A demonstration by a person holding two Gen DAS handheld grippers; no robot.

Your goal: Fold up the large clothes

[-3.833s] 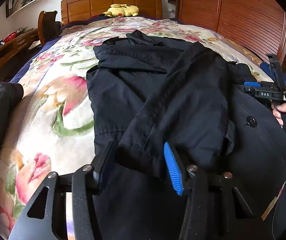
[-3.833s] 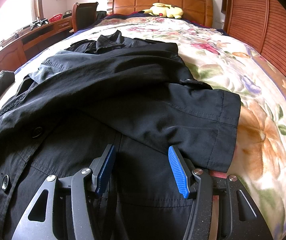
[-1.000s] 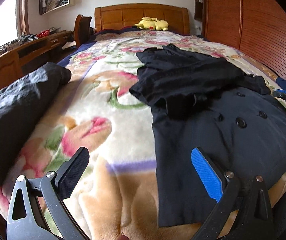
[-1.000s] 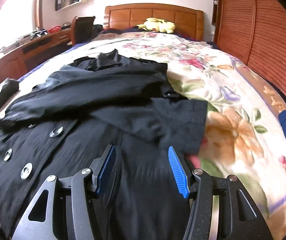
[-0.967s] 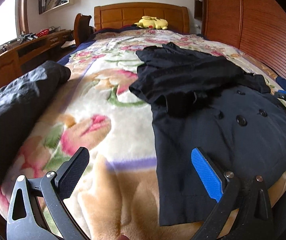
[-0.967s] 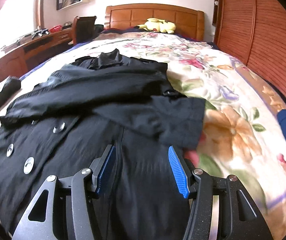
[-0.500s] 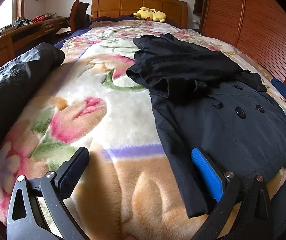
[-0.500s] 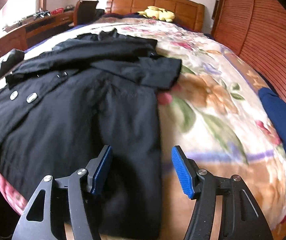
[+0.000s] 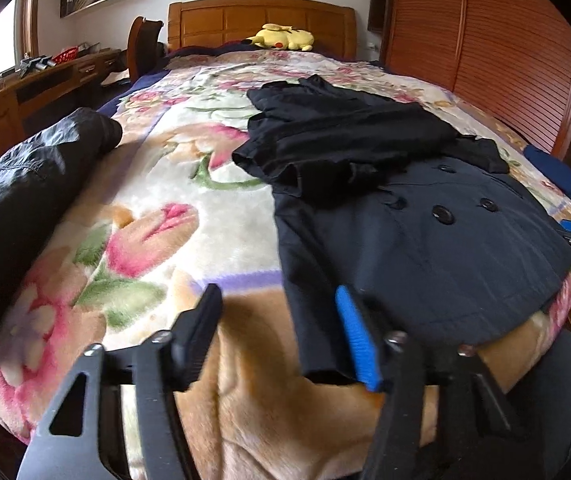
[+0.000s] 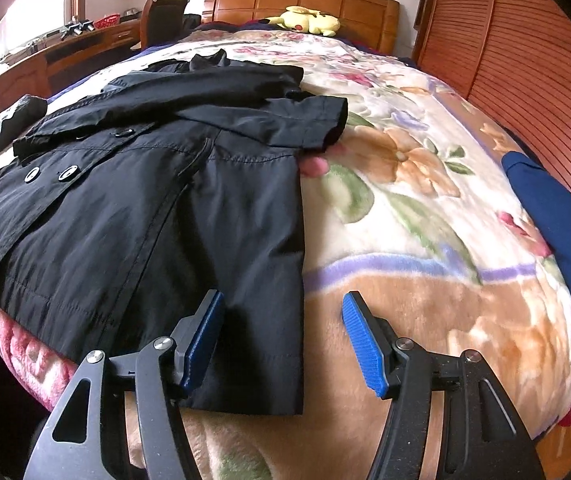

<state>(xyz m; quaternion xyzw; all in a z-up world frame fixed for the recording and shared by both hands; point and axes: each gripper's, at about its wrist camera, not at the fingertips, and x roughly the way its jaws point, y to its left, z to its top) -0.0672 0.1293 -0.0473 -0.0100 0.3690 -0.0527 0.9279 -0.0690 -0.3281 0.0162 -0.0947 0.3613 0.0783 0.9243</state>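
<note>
While the coat (image 9: 405,220) lay spread on the bed (image 9: 157,184), the scene read as follows.
Coat: a dark, double-breasted garment, front side up, collar toward the headboard (image 9: 261,20), hem at the foot edge of the bed.
Coat sleeves: both folded across the chest, forming a rumpled band above the buttons (image 9: 443,214); one cuff (image 10: 325,124) reached the coat's side edge.
Coat fabric: smooth over the skirt, with visible seam stitching and a straight hem.
Coat surroundings: a floral blanket under it, a second dark garment (image 9: 17,192) well apart on one side, a blue cloth (image 10: 557,240) on the other, a yellow plush toy (image 9: 281,38) beyond the collar.
Left tool (image 9: 281,340): jaws closing, the coat's hem corner lying between them, not yet pinched.
Right tool (image 10: 281,340): jaws half apart, straddling the coat's other hem corner, pads not pressing the cloth.
</note>
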